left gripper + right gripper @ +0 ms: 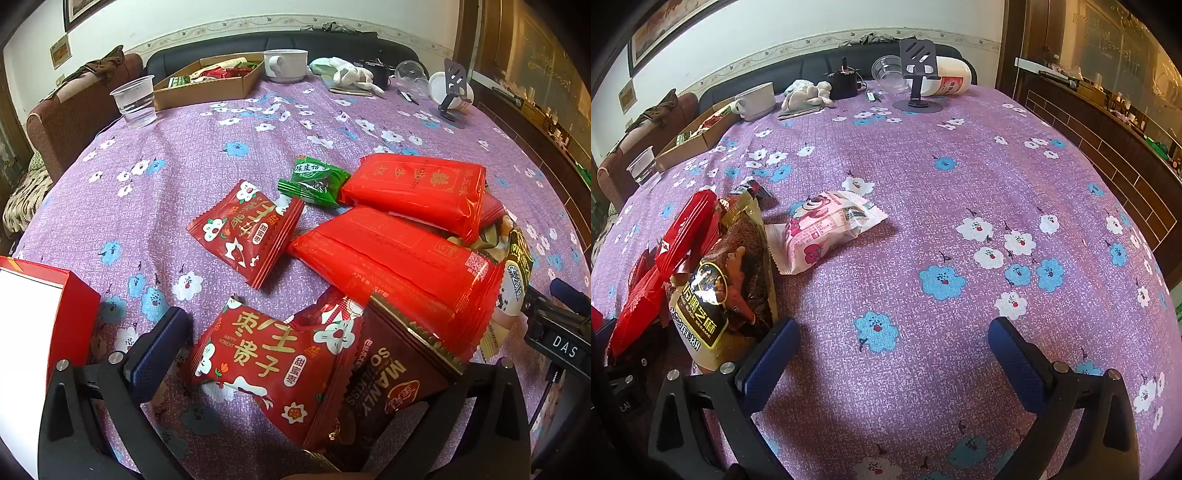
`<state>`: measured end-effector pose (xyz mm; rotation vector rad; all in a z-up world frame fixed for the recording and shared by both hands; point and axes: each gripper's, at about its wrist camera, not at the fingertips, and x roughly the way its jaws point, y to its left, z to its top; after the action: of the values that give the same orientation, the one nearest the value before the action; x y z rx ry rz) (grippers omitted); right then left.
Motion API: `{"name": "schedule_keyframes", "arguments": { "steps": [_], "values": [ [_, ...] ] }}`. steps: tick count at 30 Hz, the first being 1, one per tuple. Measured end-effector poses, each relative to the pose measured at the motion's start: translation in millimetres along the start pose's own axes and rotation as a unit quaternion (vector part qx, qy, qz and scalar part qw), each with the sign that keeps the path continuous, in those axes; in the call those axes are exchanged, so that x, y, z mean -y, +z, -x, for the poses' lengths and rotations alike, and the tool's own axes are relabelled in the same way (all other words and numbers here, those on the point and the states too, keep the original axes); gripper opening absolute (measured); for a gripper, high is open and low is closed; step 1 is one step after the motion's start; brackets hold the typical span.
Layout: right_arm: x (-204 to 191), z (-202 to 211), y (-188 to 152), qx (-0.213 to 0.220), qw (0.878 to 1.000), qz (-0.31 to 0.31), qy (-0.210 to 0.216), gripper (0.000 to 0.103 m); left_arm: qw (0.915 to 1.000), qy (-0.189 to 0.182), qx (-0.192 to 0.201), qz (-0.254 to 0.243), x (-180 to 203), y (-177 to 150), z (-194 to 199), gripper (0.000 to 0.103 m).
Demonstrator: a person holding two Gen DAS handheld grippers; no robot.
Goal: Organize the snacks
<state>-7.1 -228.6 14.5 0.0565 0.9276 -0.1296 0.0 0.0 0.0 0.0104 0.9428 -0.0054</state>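
Snack packets lie on a purple flowered tablecloth (184,177). In the left wrist view my left gripper (306,373) is open, its jaws either side of a red flowered packet (273,354) and a brown "MANLY" packet (388,384); its right finger is hidden behind them. Beyond lie another red flowered packet (247,229), a green packet (314,181) and two large red packs (413,188) (388,258). My right gripper (894,354) is open and empty over bare cloth. A black sesame packet (720,288) stands by its left finger, and a pink packet (827,229) lies ahead.
A red and white box (40,306) is at the near left. At the far edge stand a cardboard tray of snacks (210,81), a clear plastic cup (135,99), a white mug (286,64), gloves (347,74) and a phone stand (918,74). A sofa lies behind the table.
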Motion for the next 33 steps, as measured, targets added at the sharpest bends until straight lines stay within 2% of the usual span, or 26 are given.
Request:
{"name": "schedule_keyframes", "arguments": {
  "steps": [33],
  "values": [
    [0.7,0.5,0.1,-0.001,1.0,0.0,0.0,0.103,1.0,-0.001,-0.005,-0.006,0.2,-1.0,1.2,0.103]
  ]
}}
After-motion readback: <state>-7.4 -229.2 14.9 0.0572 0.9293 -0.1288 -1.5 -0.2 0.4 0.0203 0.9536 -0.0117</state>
